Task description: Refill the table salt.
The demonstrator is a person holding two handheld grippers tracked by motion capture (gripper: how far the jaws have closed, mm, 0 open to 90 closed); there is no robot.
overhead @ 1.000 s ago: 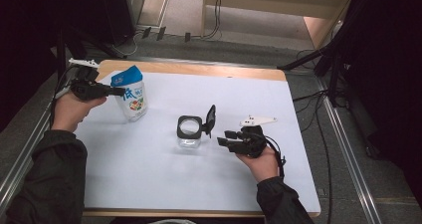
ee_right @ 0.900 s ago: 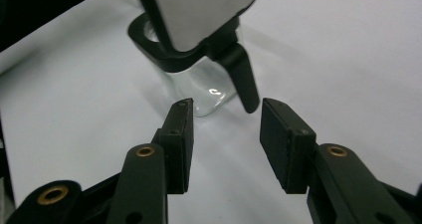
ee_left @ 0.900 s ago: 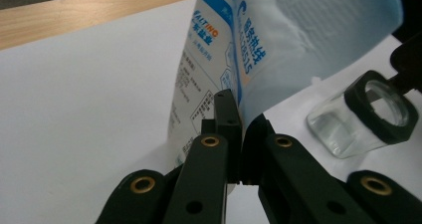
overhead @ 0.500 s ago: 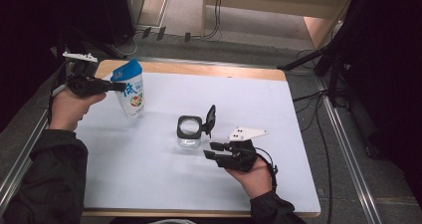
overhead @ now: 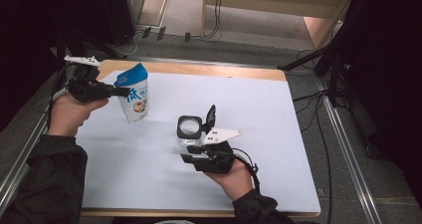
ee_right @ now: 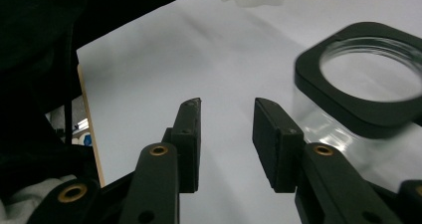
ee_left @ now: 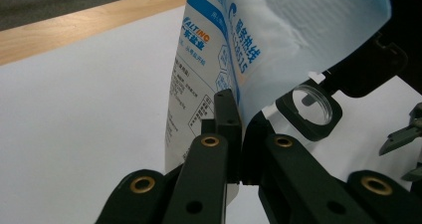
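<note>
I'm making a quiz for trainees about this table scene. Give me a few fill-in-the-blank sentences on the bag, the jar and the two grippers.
1. The left gripper is shut on the white and ____ bag.
2. The hinged lid of the glass jar stands ____.
3. The right gripper has nothing between its jaws; it is ____.
4. The jar stands on a ____ mat that covers the wooden table.

Missing words: blue; open; open; white
</note>
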